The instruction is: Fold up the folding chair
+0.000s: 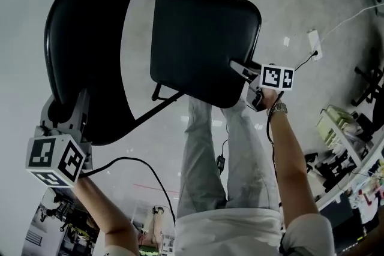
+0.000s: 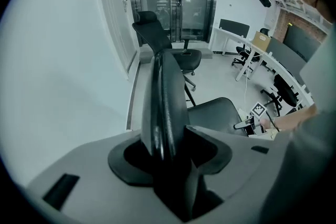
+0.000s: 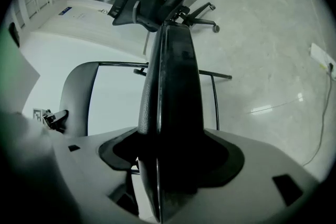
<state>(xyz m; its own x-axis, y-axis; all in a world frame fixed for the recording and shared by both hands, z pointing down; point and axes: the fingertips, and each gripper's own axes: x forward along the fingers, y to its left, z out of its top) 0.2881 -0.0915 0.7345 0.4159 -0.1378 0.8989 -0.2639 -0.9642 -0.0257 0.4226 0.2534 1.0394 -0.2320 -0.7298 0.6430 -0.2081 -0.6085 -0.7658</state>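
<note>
On the folding chair (image 1: pixel 171 96), the left tool (image 1: pixel 67 112) is clamping the backrest (image 1: pixel 84 27); the right tool (image 1: pixel 243 72) is pinching the seat (image 1: pixel 198 39) by its edge.

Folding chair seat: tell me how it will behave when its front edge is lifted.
The seat looks like a stiff padded panel, so it should swing as one piece, not flex. Its smooth black cover may slip in the right gripper, whose jaws clamp only the edge. The thin tube frame suggests a fairly light chair that could tip.
</note>
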